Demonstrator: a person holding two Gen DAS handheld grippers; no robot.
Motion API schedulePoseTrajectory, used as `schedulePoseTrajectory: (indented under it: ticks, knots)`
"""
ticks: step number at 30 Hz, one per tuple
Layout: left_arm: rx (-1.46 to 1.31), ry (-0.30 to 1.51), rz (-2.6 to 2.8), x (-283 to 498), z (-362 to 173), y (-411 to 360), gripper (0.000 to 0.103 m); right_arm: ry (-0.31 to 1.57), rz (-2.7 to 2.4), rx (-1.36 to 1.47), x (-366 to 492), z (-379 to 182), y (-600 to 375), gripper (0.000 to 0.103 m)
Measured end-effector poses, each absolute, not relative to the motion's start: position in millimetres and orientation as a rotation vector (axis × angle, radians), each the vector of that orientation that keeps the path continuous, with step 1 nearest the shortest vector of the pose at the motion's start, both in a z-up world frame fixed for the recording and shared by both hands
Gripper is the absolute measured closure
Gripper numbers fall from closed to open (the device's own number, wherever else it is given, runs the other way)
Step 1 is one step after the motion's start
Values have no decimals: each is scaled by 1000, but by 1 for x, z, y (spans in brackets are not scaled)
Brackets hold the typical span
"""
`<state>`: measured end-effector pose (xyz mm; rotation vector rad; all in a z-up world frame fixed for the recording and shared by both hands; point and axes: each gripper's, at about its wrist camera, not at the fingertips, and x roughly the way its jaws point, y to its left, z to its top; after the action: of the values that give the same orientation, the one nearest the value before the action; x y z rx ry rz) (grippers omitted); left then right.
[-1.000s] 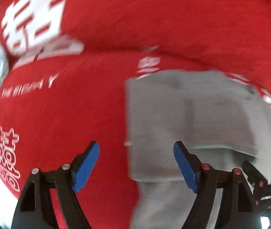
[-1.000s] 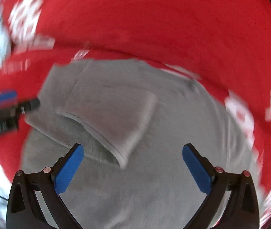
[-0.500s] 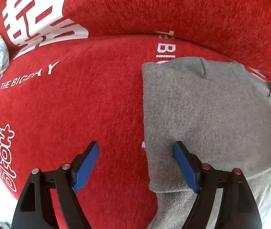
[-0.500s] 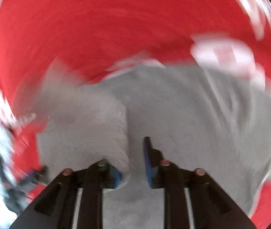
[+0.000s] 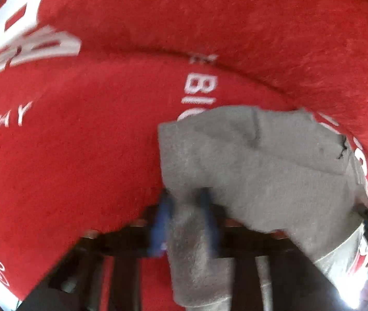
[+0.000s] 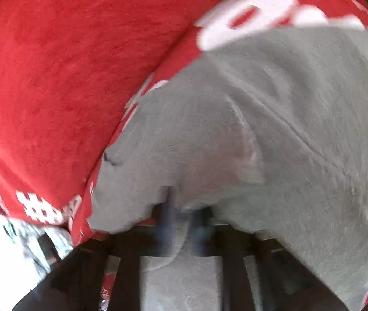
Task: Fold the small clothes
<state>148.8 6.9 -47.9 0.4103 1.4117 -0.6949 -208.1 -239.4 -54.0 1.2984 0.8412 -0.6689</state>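
Garment: a soft grey knitted garment [image 5: 248, 171] is spread on a plush red cover with white lettering [image 5: 85, 160].
Lettering: "BIG" and a blurred "Y" can be read; the rest is smeared.
Left gripper [image 5: 185, 207]: jaws are closing, the grey edge pinched between blue pads.
Right gripper [image 6: 184, 213]: clamped on a grey fold.

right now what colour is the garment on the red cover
Plain grey garment, no pattern visible. The right wrist view shows it best, lying on the red cover with white lettering.
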Motion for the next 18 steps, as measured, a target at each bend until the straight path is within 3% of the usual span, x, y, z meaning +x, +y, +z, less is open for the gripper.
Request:
schedulePoseTrajectory:
  ticks: [2,9,12,13,15,16,18]
  knots:
    - [447,1359,-695,146,-44,3,93,859,-668,1213,-202,-43,-242,95]
    - [455,1321,-635,151,-37,18,92,890,-787,1295,-243,-70,-246,94]
    - [482,1298,-621,148,-26,32,92,897,-777,1303,-251,-66,-235,85]
    - [485,1305,-631,148,-25,37,92,903,-759,1309,-251,-65,-230,79]
    - [491,1328,-655,141,-21,47,92,895,-677,1340,-249,-62,-217,56]
    - [495,1339,-665,136,-19,52,92,886,-639,1357,-246,-59,-211,39]
    - [489,1355,-678,130,-15,65,92,869,-536,1405,-236,-58,-192,34]
